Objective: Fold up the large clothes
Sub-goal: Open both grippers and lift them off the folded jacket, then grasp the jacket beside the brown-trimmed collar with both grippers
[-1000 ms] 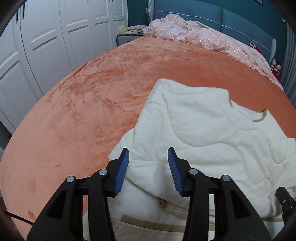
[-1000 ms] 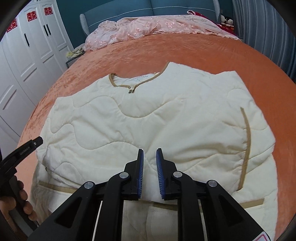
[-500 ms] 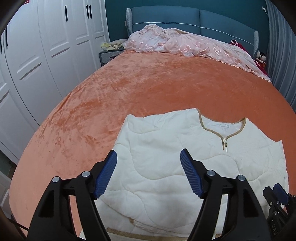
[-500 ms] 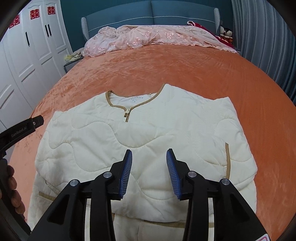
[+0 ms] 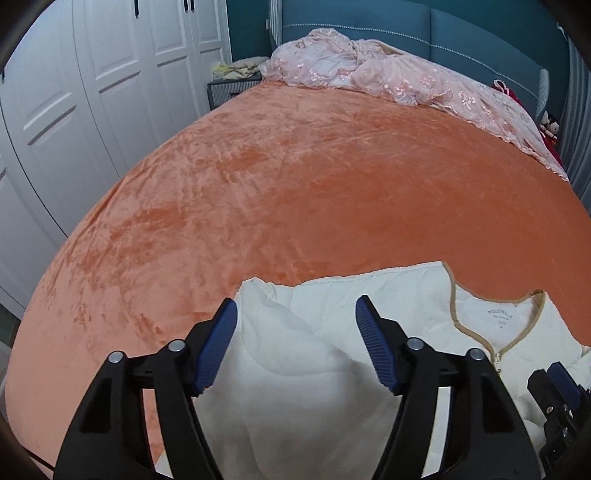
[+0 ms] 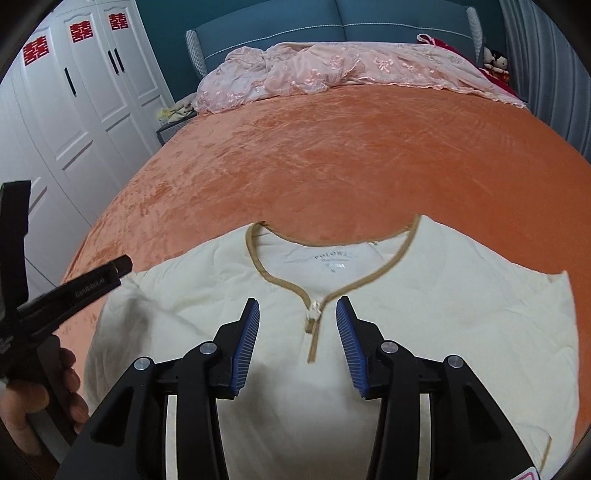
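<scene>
- On the orange bedspread (image 6: 332, 155), the cream quilted garment (image 6: 424, 332) lies front-up at the 6 o'clock end, its tan-trimmed neckline (image 6: 280, 280) pointing to 12 o'clock, toward the blue headboard (image 6: 332, 22).
- It appears already doubled, and the body looks fairly flat, which would suit another fold across it.
- At 6 o'clock in its own view, the right gripper (image 6: 295, 343) hangs over the chest with the short zip (image 6: 314, 325) between its blue pads (image 6: 245, 347); its jaws are opening and nothing is pinched, the cloth lying below them.
- Over the garment's corner at about 9 o'clock from the neckline, the left gripper (image 5: 295, 343) hovers with a wide gap; its jaws are closing, though its pads (image 5: 214, 350) press on no fabric yet.
- Both tools tilt steeply downward, likely so the pads can nip an edge of the thick cloth rather than slide over it.
- Each hovers over its own side, which reads as readiness for a two-handed fold of a wide piece.
- At 8 o'clock in the right view, a person's hand (image 6: 40, 398) grips the left tool's handle.
- Far at 12 o'clock, a pink lace cover (image 6: 332, 70) is bunched by the headboard, well apart from the work.
- White wardrobe doors (image 6: 85, 110) stand at 10 o'clock.
</scene>
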`<state>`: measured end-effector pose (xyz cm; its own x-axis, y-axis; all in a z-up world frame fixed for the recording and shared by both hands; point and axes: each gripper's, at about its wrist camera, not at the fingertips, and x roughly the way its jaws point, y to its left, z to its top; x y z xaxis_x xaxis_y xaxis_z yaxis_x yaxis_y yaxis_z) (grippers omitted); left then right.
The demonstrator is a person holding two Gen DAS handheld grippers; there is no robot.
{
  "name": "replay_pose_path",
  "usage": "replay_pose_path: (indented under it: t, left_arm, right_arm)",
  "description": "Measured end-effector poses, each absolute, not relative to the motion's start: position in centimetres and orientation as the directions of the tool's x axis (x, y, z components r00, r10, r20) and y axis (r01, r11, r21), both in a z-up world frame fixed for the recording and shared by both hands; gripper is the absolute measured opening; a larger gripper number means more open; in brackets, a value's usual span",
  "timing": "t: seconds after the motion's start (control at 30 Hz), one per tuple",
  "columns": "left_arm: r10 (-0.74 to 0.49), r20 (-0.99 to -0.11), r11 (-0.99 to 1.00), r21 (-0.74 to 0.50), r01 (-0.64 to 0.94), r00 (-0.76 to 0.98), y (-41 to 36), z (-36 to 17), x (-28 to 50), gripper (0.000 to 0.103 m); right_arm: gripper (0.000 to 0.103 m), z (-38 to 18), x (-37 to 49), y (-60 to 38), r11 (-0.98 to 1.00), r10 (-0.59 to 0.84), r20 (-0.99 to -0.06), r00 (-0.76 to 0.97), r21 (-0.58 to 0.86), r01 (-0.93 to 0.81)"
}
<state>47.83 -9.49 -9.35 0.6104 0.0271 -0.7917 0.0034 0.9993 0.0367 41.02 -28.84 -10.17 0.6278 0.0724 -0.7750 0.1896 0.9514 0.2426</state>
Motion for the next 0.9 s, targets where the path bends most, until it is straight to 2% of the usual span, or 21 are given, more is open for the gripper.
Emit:
replay_pose_path:
  t: [0.23,0.43,0.47,0.5,0.53,0.67,0.9]
  left_arm:
    - [0.055,-0.828,0.998,0.04,-0.038,0.558,-8.2,-14.6,49.9,0.063]
    - [0.045,-0.809,0.998,0.014,-0.057,0.586,-7.6,-16.0,49.5,0.069]
    - [0.046,-0.808,0.998,0.013,-0.06,0.588,-7.6,-16.1,49.5,0.07]
    - [0.046,-0.808,0.998,0.01,-0.063,0.588,-7.5,-16.2,49.6,0.072]
    - [0.042,-0.807,0.998,0.004,-0.066,0.589,-7.4,-16.3,49.5,0.072]
    - [0.037,-0.805,0.998,-0.006,-0.069,0.592,-7.3,-16.4,49.5,0.074]
    - [0.088,-0.795,0.996,0.057,-0.07,0.601,-8.1,-16.9,49.3,0.076]
  right_arm:
    - [0.044,-13.9,48.2,-26.8,0.944,0.169,-0.815,0.555,0.296,0.147]
    - [0.046,-16.9,51.2,-25.8,0.936,0.199,-0.837,0.509,0.317,0.155]
    - [0.043,-17.0,51.2,-25.5,0.944,0.189,-0.838,0.512,0.299,0.141]
    - [0.018,-16.8,51.2,-25.2,0.95,0.187,-0.833,0.52,0.288,0.119]
    - [0.002,-16.5,51.1,-25.1,0.951,0.195,-0.828,0.526,0.29,0.105]
    - [0.001,-14.5,49.9,-25.5,0.956,0.161,-0.783,0.6,0.274,0.102]
    - [0.001,-17.2,50.4,-24.2,0.979,0.093,-0.839,0.537,0.176,0.104]
